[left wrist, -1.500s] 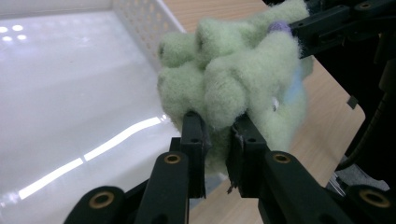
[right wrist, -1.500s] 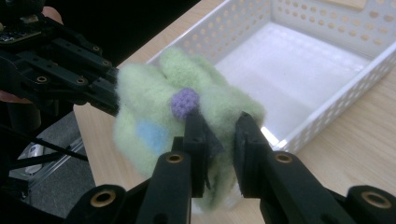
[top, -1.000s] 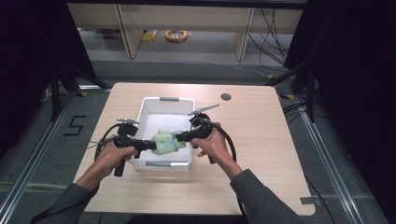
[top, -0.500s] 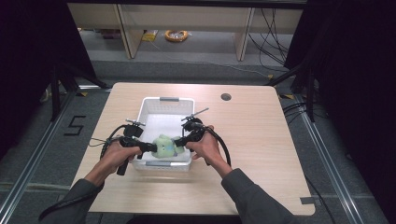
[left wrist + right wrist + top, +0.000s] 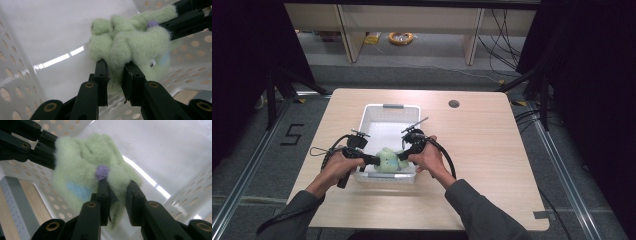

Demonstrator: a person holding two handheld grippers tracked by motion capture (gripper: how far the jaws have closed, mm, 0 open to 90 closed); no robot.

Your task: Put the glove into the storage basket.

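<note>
High view: green plush toy (image 5: 387, 159) lowered since a second ago, now inside near end of white perforated basket (image 5: 384, 107). Left gripper (image 5: 114, 68) and right gripper (image 5: 117, 188) each pinch toy fabric; left jaws just easing apart. Judgement: release imminent.

Pale wooden table (image 5: 492, 150) on grey floor (image 5: 427, 75); shelving (image 5: 412, 20) behind; black curtains (image 5: 587, 75) flanking.

Light wooden table (image 5: 492, 165), rounded corners, dark round grommet hole (image 5: 454, 104) near far edge. White perforated basket (image 5: 377, 112) directly on tabletop, left of centre, toward near edge.
</note>
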